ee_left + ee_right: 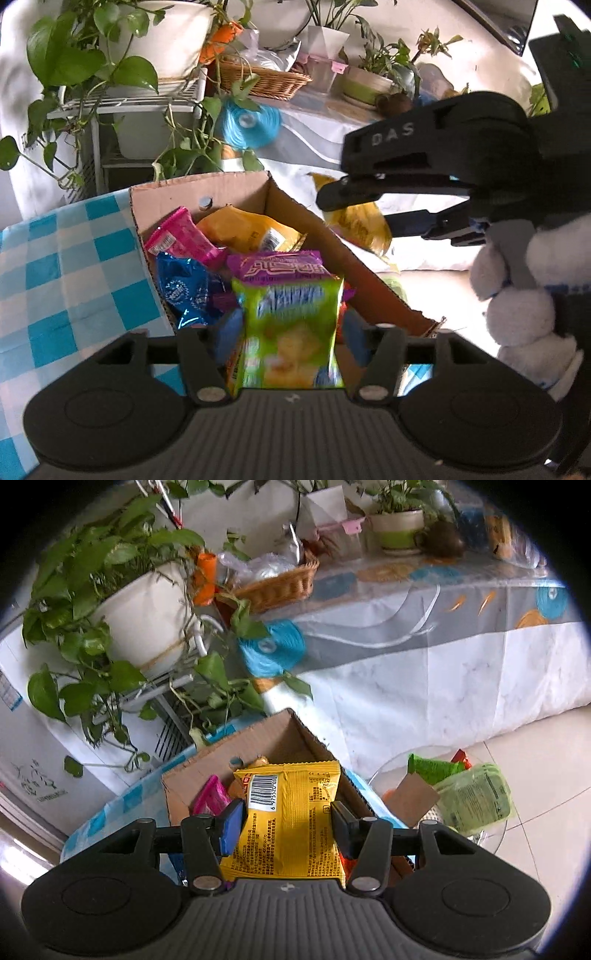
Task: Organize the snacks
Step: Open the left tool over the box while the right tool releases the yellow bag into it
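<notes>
Left wrist view: the lower end of the green snack packet (290,332) is hidden behind the housing of the left gripper (290,332); its print is blurred and unreadable. The glossy, crinkled packet is clamped between the two fingers above the open corrugated cardboard box (236,192). In the box are seen a pink packet (183,236), a blue foil packet (188,291), a purple packet (280,264) and an orange-yellow one (251,230), partly overlapped. The right gripper (354,210) is seen from the side, closed on a yellow packet (360,221), mostly covered. The box rests on a blue checked cloth (62,258).

Right wrist view: the flat, matte yellow packet (290,812), barcode side up, is gripped between the right gripper (290,819) fingers over the box (266,738). Its bottom edge is cut off by the housing. Green packets (472,794) lie on a round glass table (495,830), blurred.
</notes>
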A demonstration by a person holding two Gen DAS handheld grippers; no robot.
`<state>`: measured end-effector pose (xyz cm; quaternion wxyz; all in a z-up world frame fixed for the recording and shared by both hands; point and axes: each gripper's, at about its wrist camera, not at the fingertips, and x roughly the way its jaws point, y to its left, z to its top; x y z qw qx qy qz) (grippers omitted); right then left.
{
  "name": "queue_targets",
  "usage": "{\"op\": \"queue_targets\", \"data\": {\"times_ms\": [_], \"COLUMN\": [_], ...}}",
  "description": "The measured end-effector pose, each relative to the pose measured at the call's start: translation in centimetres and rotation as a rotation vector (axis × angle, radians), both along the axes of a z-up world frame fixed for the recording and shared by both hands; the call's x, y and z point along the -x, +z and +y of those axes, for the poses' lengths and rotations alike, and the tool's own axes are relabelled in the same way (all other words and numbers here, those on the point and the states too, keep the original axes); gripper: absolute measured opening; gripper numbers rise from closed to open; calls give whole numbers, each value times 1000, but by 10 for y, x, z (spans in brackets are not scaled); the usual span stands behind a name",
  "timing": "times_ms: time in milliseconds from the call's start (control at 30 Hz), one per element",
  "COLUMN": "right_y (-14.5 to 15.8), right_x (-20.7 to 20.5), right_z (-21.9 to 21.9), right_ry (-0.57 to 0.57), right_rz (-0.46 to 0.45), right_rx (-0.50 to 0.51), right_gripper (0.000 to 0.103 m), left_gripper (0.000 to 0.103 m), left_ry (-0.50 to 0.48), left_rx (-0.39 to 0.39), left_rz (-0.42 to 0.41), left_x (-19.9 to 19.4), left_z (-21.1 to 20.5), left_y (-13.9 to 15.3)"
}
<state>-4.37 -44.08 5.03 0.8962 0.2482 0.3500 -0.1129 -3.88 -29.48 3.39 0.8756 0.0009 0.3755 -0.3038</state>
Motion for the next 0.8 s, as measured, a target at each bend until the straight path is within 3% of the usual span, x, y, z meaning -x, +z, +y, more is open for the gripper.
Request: {"op": "queue_targets", "data": {"times_ms": [67, 233, 800], "right_y": [-1, 3, 7], "right_x": [-1, 2, 10], "right_z": [1, 3, 7], "right_ry": [0, -1, -15], "right_rz": [8, -4, 9], "right_rx": [-3, 11, 67], "right_gripper": [68, 80, 90], "left_gripper": [84, 95, 98], "left_ry": [14, 53, 154], "left_rx": [-5, -60, -133], "left_rz": [-2, 14, 61], "left_x": [3, 3, 4], "left_z": [1, 3, 26], "left_y": [2, 7, 15]}}
